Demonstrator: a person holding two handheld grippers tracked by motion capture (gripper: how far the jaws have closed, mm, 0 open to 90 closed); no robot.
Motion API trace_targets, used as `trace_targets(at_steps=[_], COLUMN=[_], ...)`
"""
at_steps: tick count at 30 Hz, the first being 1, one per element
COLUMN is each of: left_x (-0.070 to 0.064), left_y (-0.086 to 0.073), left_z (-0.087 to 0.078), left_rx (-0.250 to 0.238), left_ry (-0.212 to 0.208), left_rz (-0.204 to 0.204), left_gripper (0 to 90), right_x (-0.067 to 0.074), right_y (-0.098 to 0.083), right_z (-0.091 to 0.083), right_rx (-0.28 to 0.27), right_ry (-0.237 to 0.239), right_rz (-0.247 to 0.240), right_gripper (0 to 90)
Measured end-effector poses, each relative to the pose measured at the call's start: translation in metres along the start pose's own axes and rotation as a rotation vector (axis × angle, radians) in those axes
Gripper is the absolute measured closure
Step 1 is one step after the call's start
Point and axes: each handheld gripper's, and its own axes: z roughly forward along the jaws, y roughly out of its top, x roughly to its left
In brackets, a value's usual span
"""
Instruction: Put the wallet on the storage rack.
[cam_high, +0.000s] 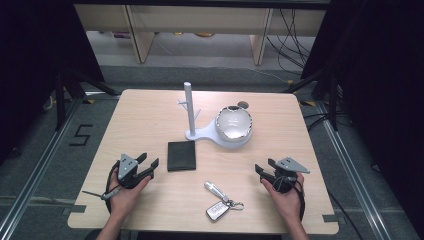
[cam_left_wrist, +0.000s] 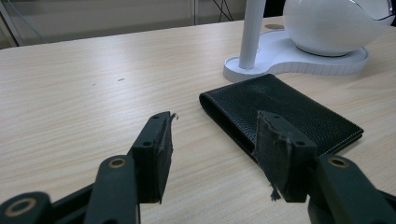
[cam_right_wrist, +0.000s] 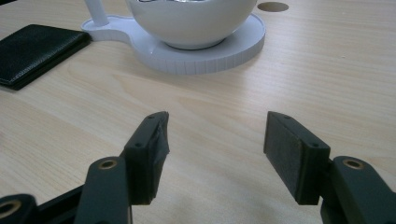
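- Both jaws apart, empty: left hand-held gripper (cam_high: 148, 166) just beside wallet (cam_high: 181, 155); right hand-held gripper (cam_high: 265, 167) low over surface (cam_high: 145, 120).
- Keys (cam_high: 220, 202) near front edge.

A black leather wallet (cam_high: 181, 155) lies flat and closed near the middle of the worktop (cam_high: 145, 125), just in front of a white stand (cam_high: 200, 133) with an upright post. A round white bowl (cam_high: 233, 123) with a shiny inside sits on the stand's wide end. Nearer the front edge lies a car key (cam_high: 217, 210) on a ring with a silver fob (cam_high: 215, 190).
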Motion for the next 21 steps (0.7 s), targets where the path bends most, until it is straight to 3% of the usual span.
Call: trace_targets(at_steps=[1,7,8,9,10,11,14,15,16,17,19,20,21], left_x=[0.000,0.001,0.003,0.003,0.004,0.005,0.003,-0.001,-0.003,-0.006,-0.010,-0.013,-0.017], left_y=[0.000,0.000,0.000,0.000,0.000,0.000,0.005,0.011,0.015,0.019,0.023,0.025,0.029], left_z=[0.001,0.000,-0.001,-0.001,-0.001,-0.001,-0.003,-0.005,-0.004,-0.005,-0.003,-0.001,0.005], left_rx=[-0.002,0.003,-0.012,-0.012,-0.020,-0.026,-0.023,-0.022,-0.019,-0.001,0.021,0.042,0.069], left_ry=[-0.003,-0.001,-0.014,-0.014,-0.023,-0.025,-0.039,-0.047,-0.054,-0.057,-0.076,-0.093,-0.134], left_rz=[0.002,-0.010,-0.023,-0.023,-0.032,-0.049,-0.051,-0.036,-0.025,-0.022,-0.011,-0.001,0.043], left_gripper=[46.3,48.4,50.1,51.1,51.1,54.5,60.0,61.3,62.3,63.4,65.0,65.6,66.3], right_x=[0.002,-0.001,-0.001,0.003,0.003,0.008,0.022,0.024,0.031,0.033,0.039,0.050,0.057], right_y=[0.000,0.001,0.001,0.003,0.003,0.010,0.025,0.031,0.034,0.041,0.046,0.059,0.062], right_z=[-0.001,-0.001,0.002,0.001,0.001,0.001,0.003,0.008,0.009,0.014,0.020,0.034,0.038], right_rx=[0.010,0.027,0.003,0.020,0.020,0.023,0.048,0.035,0.054,0.054,0.066,0.104,0.123], right_ry=[-0.001,-0.003,0.013,0.029,0.029,0.059,0.097,0.119,0.129,0.141,0.169,0.205,0.214], right_rz=[0.030,0.010,-0.022,0.019,0.019,0.037,0.004,-0.040,-0.015,-0.073,-0.072,-0.080,-0.048], right_gripper=[41.1,40.4,42.0,43.4,43.4,46.5,51.0,51.8,52.0,52.0,51.9,51.9,51.7])
